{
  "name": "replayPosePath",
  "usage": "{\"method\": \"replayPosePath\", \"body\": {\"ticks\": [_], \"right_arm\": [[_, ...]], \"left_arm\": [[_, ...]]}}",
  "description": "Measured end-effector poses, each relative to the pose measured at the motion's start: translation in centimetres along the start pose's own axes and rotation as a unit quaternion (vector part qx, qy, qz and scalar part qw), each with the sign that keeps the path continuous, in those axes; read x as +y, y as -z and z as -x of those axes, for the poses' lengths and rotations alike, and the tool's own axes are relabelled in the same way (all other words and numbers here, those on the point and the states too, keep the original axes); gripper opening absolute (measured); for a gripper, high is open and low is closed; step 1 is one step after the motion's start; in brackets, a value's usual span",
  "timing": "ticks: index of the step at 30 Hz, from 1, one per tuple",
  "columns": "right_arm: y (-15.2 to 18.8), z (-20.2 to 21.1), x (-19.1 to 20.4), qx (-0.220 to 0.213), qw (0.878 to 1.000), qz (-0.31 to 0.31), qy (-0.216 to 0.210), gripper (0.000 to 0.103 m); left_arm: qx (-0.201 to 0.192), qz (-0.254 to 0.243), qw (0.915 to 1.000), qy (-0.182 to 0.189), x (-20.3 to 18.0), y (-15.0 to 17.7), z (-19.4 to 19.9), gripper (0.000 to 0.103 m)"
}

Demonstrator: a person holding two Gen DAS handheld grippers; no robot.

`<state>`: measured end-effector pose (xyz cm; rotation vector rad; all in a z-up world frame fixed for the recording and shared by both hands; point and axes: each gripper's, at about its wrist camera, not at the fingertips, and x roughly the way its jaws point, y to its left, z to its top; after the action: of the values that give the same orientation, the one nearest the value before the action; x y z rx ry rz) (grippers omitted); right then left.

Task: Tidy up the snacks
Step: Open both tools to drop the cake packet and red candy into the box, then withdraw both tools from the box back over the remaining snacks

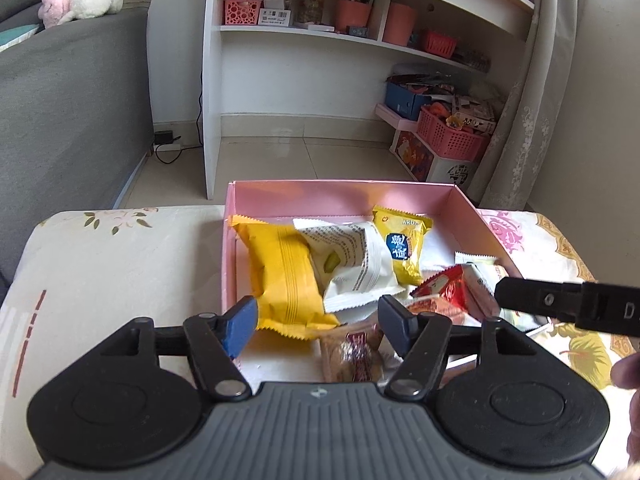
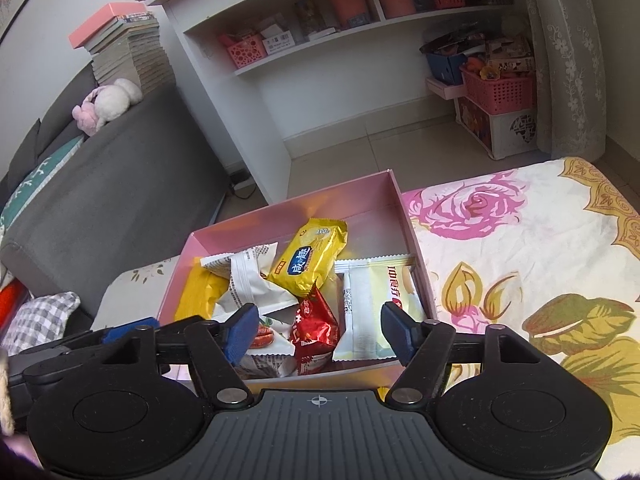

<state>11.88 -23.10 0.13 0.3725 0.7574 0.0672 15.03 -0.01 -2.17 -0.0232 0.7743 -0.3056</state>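
Pink box holds all snack packets. Left gripper and right gripper both stand apart, holding nothing, over the box's near edge. Yellow packet, at the box's left side, appears light, crinkly and slippery; grip a sealed end.

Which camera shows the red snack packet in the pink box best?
The right wrist view: the red snack packet lies in plain sight in the pink box, between the open fingers. In the left wrist view the red snack packet sits off to the right, partly hidden among other wrappers.
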Motion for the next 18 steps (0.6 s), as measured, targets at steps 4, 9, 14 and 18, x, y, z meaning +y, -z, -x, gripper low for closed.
{"method": "replayPosePath", "body": {"ticks": [4,9,14,18], "right_arm": [[0.1,0.9,0.0,0.002,1.0,-0.008,0.005,0.077],[0.5,2.2,0.3,0.011,1.0,0.0,0.016,0.082],[0.9,3.8,0.9,0.014,1.0,0.006,0.02,0.087],[1.3,5.0,1.2,0.019,1.0,0.011,0.022,0.09]], "left_arm": [[0.0,-0.002,1.0,0.0,0.2,0.5,1.1,0.072],[0.005,-0.015,0.9999,-0.003,0.2,1.3,2.7,0.081],[0.013,-0.039,0.9991,-0.009,-0.3,2.2,4.0,0.089],[0.02,-0.061,0.9978,-0.015,-0.8,3.0,5.0,0.091]]}}
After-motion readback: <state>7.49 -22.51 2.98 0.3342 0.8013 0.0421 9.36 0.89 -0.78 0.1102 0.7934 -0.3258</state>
